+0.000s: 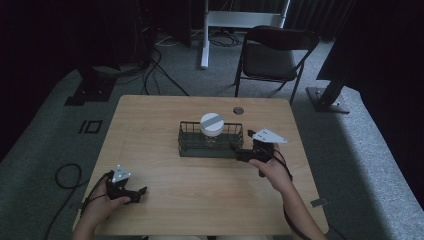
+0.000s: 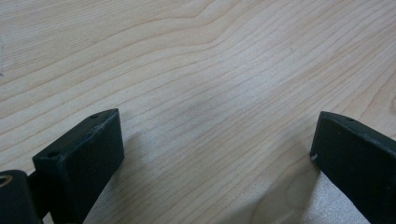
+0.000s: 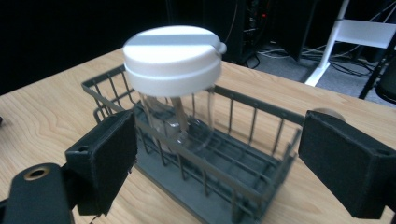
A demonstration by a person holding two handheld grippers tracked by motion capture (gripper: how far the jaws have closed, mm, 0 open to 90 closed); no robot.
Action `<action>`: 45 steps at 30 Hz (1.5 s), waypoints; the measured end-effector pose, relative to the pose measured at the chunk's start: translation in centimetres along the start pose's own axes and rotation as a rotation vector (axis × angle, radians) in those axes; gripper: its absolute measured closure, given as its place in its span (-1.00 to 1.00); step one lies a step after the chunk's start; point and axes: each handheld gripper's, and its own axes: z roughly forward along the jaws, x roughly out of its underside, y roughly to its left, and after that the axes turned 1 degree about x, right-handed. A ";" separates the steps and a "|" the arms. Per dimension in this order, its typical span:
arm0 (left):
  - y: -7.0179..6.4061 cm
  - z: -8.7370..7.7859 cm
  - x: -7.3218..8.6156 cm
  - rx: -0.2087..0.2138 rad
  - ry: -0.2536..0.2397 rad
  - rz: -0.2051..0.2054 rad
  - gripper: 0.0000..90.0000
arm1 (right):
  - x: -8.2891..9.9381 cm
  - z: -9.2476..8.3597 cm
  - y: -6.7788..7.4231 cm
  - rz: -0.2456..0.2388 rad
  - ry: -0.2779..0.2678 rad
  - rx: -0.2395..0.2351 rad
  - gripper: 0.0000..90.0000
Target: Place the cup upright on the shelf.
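Jar (image 1: 212,130) stands upright inside wire basket (image 1: 186,148) at table centre; right gripper (image 1: 241,154), jaws spread, sits at its 3 o'clock end, apparently lining up; left gripper (image 1: 141,194) idles open near 7 o'clock.

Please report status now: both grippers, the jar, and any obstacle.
Left gripper open, empty, low over the wooden table. Right gripper open at the dark wire basket end. Clear white-lidded jar upright inside. Basket wall between jaws and jar.
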 end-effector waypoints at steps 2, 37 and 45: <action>0.0 0.0 0.0 0.000 0.000 0.000 -0.93 | 0.4 -0.4 -0.3 0.002 0.003 0.006 -0.74; 0.0 0.0 0.0 0.006 0.000 0.005 -0.93 | 8.0 -5.6 -5.0 0.117 0.083 0.180 -0.74; -0.1 0.0 0.0 0.005 0.000 0.004 -0.93 | 9.5 -6.9 -6.4 0.124 0.134 0.241 -0.74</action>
